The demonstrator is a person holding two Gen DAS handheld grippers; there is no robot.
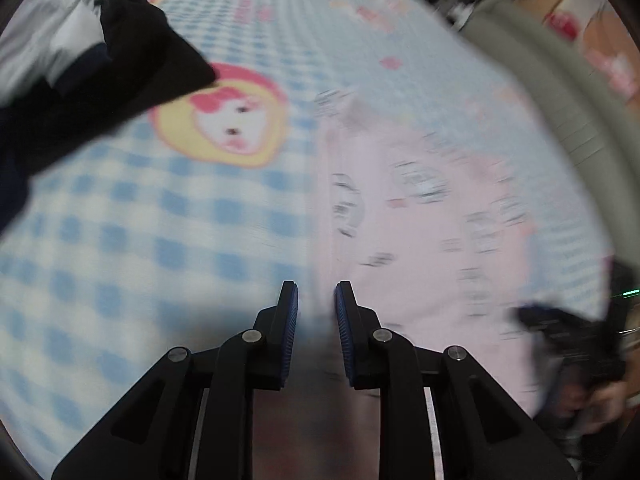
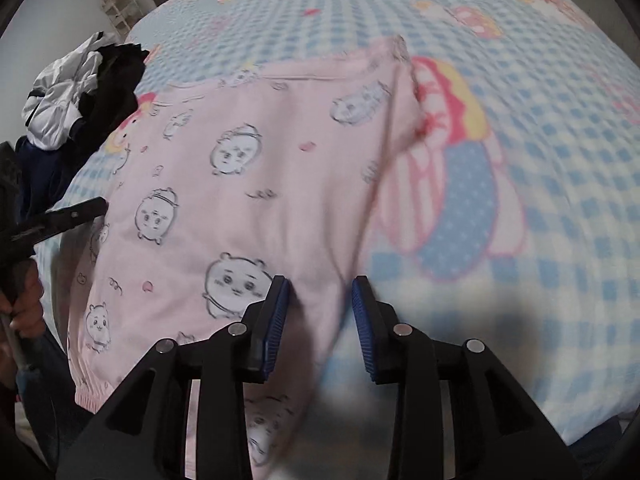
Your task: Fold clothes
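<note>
A pink garment [image 2: 248, 184] printed with small cartoon faces lies spread on a blue checked bedsheet [image 2: 540, 140]. It also shows in the left wrist view [image 1: 420, 232], blurred. My left gripper [image 1: 316, 296] hovers over the garment's left edge, jaws a little apart with nothing between them. My right gripper [image 2: 320, 292] is open over the garment's right edge, and the pink cloth runs between the fingers without being pinched. The left gripper also shows in the right wrist view [image 2: 60, 216], at the garment's left side.
A pile of black, white and navy clothes [image 1: 100, 72] lies at the sheet's far left, and it also shows in the right wrist view [image 2: 80, 96]. The bed's grey edge [image 1: 540, 80] and boxes lie at the far right. A small shelf [image 2: 116, 4] stands by the wall.
</note>
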